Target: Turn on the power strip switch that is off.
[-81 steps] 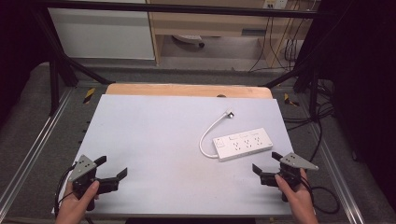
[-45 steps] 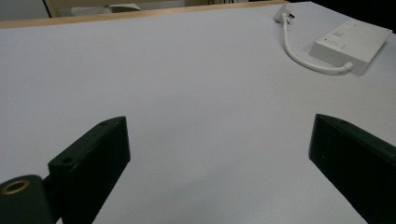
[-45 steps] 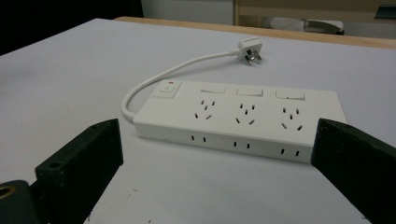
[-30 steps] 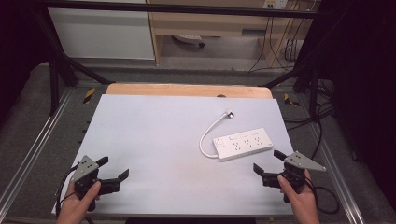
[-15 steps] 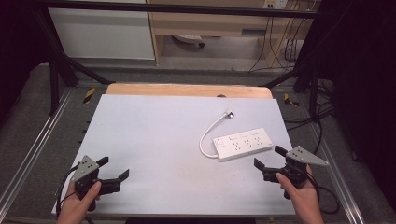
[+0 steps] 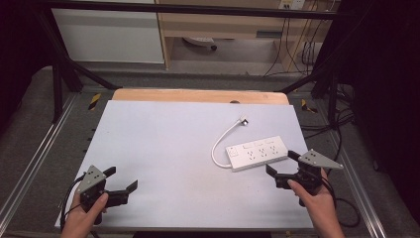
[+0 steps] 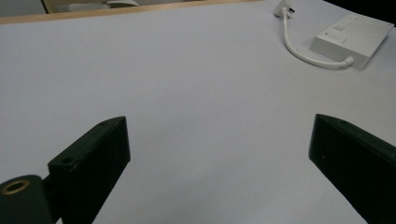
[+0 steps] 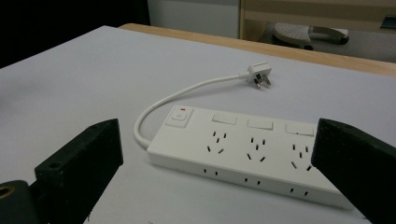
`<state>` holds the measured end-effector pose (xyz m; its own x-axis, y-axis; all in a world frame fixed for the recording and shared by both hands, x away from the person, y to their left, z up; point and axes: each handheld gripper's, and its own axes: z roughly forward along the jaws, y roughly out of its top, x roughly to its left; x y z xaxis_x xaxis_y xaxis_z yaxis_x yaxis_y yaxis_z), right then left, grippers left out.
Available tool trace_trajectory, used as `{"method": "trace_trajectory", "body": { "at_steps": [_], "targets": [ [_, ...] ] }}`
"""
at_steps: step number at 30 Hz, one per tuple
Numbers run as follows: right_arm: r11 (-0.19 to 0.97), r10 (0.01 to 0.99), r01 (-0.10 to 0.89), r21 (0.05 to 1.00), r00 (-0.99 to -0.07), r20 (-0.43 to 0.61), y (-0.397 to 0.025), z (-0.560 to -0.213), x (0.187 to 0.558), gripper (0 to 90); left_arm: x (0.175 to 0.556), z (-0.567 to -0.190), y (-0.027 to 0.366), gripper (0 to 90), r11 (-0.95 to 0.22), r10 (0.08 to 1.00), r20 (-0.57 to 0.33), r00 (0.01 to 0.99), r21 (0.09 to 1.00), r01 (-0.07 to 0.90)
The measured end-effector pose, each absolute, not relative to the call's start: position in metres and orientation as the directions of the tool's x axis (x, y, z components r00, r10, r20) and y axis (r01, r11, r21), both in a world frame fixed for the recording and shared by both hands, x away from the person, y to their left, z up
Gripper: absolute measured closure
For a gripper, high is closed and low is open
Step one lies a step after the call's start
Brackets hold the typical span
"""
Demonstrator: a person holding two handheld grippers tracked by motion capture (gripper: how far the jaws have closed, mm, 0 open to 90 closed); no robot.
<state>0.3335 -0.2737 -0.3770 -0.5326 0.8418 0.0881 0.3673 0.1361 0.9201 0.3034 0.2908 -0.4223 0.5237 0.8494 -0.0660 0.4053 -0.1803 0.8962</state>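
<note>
Dark floor and tangled cables ring the pale grey surface [image 6: 163,144], which has a wooden strip [image 6: 198,95] along its far edge. From the high view I see my left tongs [image 6: 121,186] low at the near left corner, gripped in the left hand [image 6: 86,218], their jaws spread wide with nothing between them. In the left gripper view those two black jaws stand far apart over bare grey surface, and the white power strip [image 7: 350,39] lies well off at the upper right. My right tongs [image 6: 283,168] sit at the near right, held in the right hand [image 6: 317,201], and their jaws are also wide open and hold nothing. They point at the near long side of the power strip [image 6: 257,152], just beside it, though I cannot tell from the high view whether a jaw tip touches it. In the right gripper view the power strip [image 8: 252,149] lies flat between and beyond the two jaws, sockets facing up, a switch with a small red mark [image 8: 180,115] at its left end. Its short white cord [image 8: 187,95] curls off that end and runs to the plug [image 8: 259,74], which rests on the surface farther back, prongs showing.
</note>
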Motion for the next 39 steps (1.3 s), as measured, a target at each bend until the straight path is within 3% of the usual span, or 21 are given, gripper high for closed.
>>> {"method": "trace_trajectory", "body": {
  "at_steps": [39],
  "targets": [
    [0.138,0.816,0.388,0.911,-0.566,0.117,-0.254,-0.344,0.38,3.2,0.304,-0.423,0.289,5.5,-0.186,0.845,-0.065,0.531,0.895,0.405]
  ]
}}
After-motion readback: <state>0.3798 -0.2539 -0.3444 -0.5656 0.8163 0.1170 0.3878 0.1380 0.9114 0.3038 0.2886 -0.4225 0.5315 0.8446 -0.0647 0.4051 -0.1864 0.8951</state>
